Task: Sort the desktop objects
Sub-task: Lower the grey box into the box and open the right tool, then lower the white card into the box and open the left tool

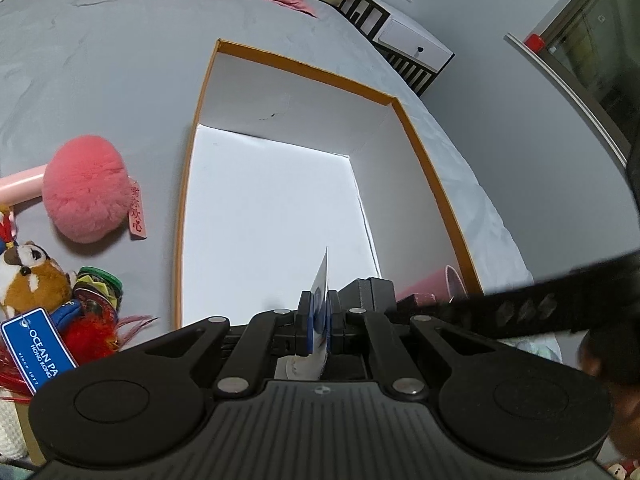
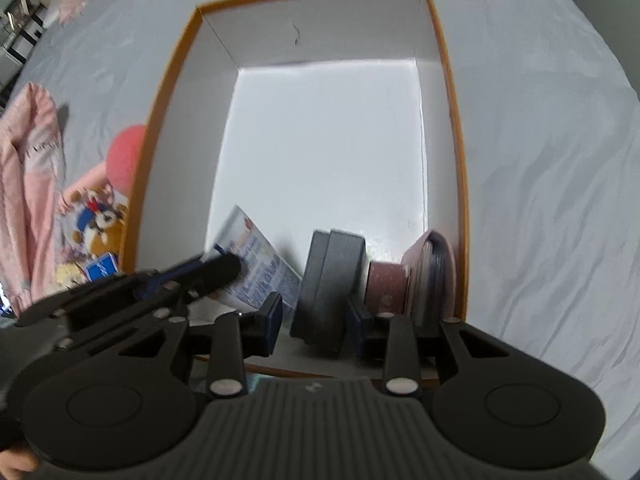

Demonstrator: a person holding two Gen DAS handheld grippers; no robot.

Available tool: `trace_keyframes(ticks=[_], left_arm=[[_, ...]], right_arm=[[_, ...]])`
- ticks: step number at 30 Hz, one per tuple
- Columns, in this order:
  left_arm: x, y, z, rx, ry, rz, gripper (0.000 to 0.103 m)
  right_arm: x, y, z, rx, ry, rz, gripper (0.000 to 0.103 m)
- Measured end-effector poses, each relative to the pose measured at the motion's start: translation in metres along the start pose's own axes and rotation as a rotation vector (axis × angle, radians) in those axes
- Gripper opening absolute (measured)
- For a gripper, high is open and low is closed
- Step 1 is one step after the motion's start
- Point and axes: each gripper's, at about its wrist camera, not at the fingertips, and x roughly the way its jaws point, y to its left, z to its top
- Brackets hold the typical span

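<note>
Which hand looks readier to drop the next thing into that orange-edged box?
The left. Its gripper is shut on a blue-and-white card over the box, while the right gripper is open, straddling a dark case already inside.

"OCEAN PA… HONG KONG" blue tag point(image 1: 38, 350)

Left gripper point(image 1: 319, 320) clamped; right gripper point(image 2: 316, 320) seemingly parted.

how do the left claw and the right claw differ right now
The left claw is shut on a thin blue-and-white card, held on edge over the orange-rimmed box. The right claw is open and grips nothing; its fingers stand on either side of a dark grey case, which stands upright at the box's near end, without clearly touching it. Both claws are black with blue pads and are at the near end of the same box.
</note>
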Motion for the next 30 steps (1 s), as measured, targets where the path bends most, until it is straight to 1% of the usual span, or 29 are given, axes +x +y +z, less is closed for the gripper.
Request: trace_keyframes(ticks=[3,4,6,11,13,17,23,25,27,30], left_arm=[[0.001,-0.005,-0.004,0.012,0.002,-0.005,0.005],[0.001,-0.007,-0.005,0.017,0.004,-0.005,0.006],[0.001,-0.011,-0.006,0.027,0.012,-0.007,0.006],[0.003,-0.019,-0.01,0.015,0.043,-0.035,0.011],[0.004,-0.023,-0.012,0.007,0.053,-0.048,0.013],[0.009,-0.025,-0.011,-0.007,0.073,-0.073,0.015],[0.011,-0.023,-0.006,0.011,0.084,-0.067,0.018],[0.012,-0.025,-0.005,0.026,0.087,-0.066,0.022],[0.012,-0.025,-0.005,0.029,0.084,-0.071,0.024],[0.011,-0.024,-0.004,0.021,0.08,-0.076,0.024]], right_arm=[[-0.016,-0.005,0.0,0.0,-0.066,0.006,0.039],[-0.02,-0.007,-0.001,0.0,-0.084,0.004,0.042],[-0.025,-0.011,-0.002,0.0,-0.104,0.005,0.042],[-0.029,-0.021,-0.012,0.02,-0.124,0.011,0.043],[-0.03,-0.027,-0.01,0.028,-0.131,0.018,0.043],[-0.024,-0.029,-0.012,0.038,-0.137,0.024,0.043],[-0.021,-0.028,-0.016,0.038,-0.151,0.031,0.046],[-0.019,-0.028,-0.017,0.039,-0.149,0.036,0.046],[-0.018,-0.026,-0.017,0.032,-0.15,0.038,0.046],[-0.018,-0.025,-0.015,0.018,-0.158,0.05,0.044]])
